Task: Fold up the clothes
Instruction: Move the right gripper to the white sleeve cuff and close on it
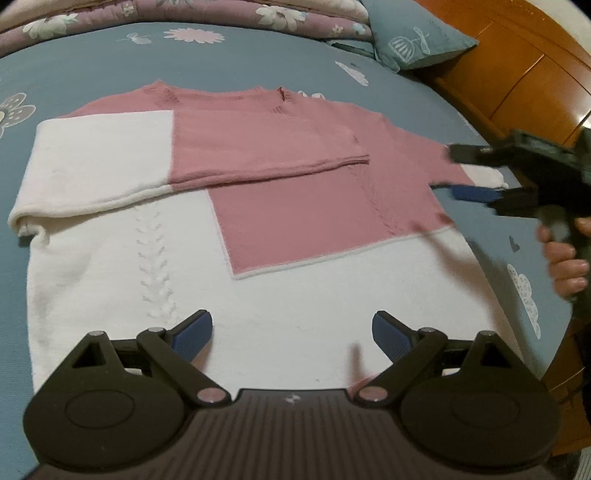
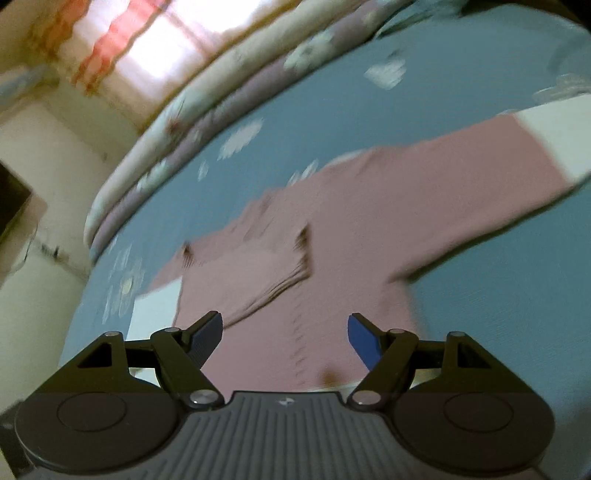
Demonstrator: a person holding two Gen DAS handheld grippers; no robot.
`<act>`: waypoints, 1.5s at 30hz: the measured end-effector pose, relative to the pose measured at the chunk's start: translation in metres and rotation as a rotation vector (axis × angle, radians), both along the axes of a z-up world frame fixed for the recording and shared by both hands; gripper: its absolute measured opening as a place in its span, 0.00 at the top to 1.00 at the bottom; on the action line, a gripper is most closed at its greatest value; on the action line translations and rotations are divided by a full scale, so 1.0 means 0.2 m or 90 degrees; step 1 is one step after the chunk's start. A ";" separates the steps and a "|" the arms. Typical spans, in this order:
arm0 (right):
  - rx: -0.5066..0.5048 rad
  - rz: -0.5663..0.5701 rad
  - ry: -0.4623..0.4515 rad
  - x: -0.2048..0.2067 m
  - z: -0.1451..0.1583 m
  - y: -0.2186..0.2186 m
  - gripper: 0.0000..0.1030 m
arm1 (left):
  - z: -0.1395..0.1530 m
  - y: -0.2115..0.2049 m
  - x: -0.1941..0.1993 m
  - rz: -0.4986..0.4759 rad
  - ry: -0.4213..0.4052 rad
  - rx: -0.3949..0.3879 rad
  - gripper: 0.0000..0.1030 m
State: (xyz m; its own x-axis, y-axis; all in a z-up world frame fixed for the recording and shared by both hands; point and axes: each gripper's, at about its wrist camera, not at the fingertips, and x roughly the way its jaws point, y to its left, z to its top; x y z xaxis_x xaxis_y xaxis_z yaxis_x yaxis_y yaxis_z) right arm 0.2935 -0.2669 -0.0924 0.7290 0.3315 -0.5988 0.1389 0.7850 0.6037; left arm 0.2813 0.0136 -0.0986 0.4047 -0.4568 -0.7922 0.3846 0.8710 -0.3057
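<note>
A pink-and-white sweater (image 1: 258,206) is spread flat on a blue bedsheet (image 1: 92,62), its white lower body nearest the left gripper (image 1: 291,330) and its pink shoulders lying farther off toward the folded quilt (image 1: 147,14). One sleeve (image 1: 159,151) is seen laid across the chest, its long axis running side to side, with the white cuff end reaching the left edge of the garment. The other sleeve (image 2: 461,177) is stretched out sideways over the sheet — its white cuff (image 1: 484,175) lies just beside the right gripper (image 1: 472,171), which is held in a hand (image 1: 565,258) at the bed's right edge near a wooden headboard (image 1: 517,74).

The jaws of the left gripper are spread wide, with nothing between them, and are poised above the white hem area. The right gripper's jaws are likewise parted and empty; in its own blurred view the pink body is seen between and beyond the fingers.

The coming move is judged to turn on the outstretched sleeve: it lies to the right of the body, its length running away from the torso, and the right gripper is clearly the nearer one to its cuff. The left gripper is well apart from it — placed instead over the hem.
</note>
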 end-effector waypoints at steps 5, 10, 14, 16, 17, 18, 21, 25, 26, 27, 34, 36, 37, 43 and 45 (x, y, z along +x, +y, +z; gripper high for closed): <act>0.032 -0.133 -0.030 -0.21 -0.01 -0.38 0.23 | -0.03 -0.04 -0.01 -0.002 0.003 -0.007 0.09; 0.039 -0.221 -0.031 -0.29 -0.06 -0.60 0.24 | -0.06 -0.10 -0.01 -0.004 -0.008 0.021 0.05; 0.039 -0.279 -0.045 -0.27 -0.09 -0.75 0.25 | -0.07 -0.10 0.00 -0.003 -0.014 0.014 0.03; 0.048 -0.307 -0.045 -0.25 -0.12 -0.85 0.25 | -0.07 -0.09 0.01 0.004 -0.011 0.000 0.03; 0.056 -0.322 -0.044 -0.24 -0.14 -0.89 0.25 | -0.07 -0.08 0.01 0.005 -0.009 -0.007 0.02; 0.061 -0.339 -0.040 -0.23 -0.17 -0.93 0.25 | -0.07 -0.08 0.01 0.005 -0.008 -0.008 0.02; 0.073 -0.372 -0.027 -0.18 -0.23 -1.04 0.28 | -0.08 -0.08 0.02 0.003 -0.007 -0.009 0.02; 0.094 -0.401 -0.024 -0.12 -0.28 -1.14 0.29 | -0.08 -0.10 0.01 0.002 -0.017 0.000 0.01; 0.099 -0.408 -0.021 -0.09 -0.30 -1.15 0.30 | -0.08 -0.10 0.01 0.001 -0.019 0.003 0.01; 0.103 -0.415 -0.013 -0.07 -0.31 -1.17 0.30 | -0.08 -0.11 0.01 0.001 -0.021 0.005 0.01; 0.139 -0.439 -0.002 0.05 -0.38 -1.24 0.32 | -0.09 -0.13 0.00 0.000 -0.036 0.021 0.01; 0.149 -0.445 -0.010 0.06 -0.40 -1.27 0.33 | -0.09 -0.14 0.00 0.001 -0.040 0.023 0.01; 0.156 -0.451 -0.016 0.06 -0.40 -1.29 0.33 | -0.09 -0.14 0.00 0.001 -0.042 0.026 0.01; 0.168 -0.487 -0.063 0.06 -0.45 -1.34 0.38 | -0.09 -0.16 -0.01 -0.005 -0.054 0.043 0.01; 0.159 -0.488 -0.069 0.08 -0.45 -1.36 0.38 | -0.10 -0.16 -0.01 -0.006 -0.056 0.046 0.01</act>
State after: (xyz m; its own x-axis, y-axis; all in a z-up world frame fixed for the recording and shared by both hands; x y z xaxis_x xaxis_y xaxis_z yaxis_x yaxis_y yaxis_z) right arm 0.3091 -0.5390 -0.1819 0.8573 -0.1692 -0.4862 0.5140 0.3354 0.7895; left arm 0.2785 -0.0187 -0.1177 0.4706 -0.4043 -0.7842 0.4153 0.8857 -0.2074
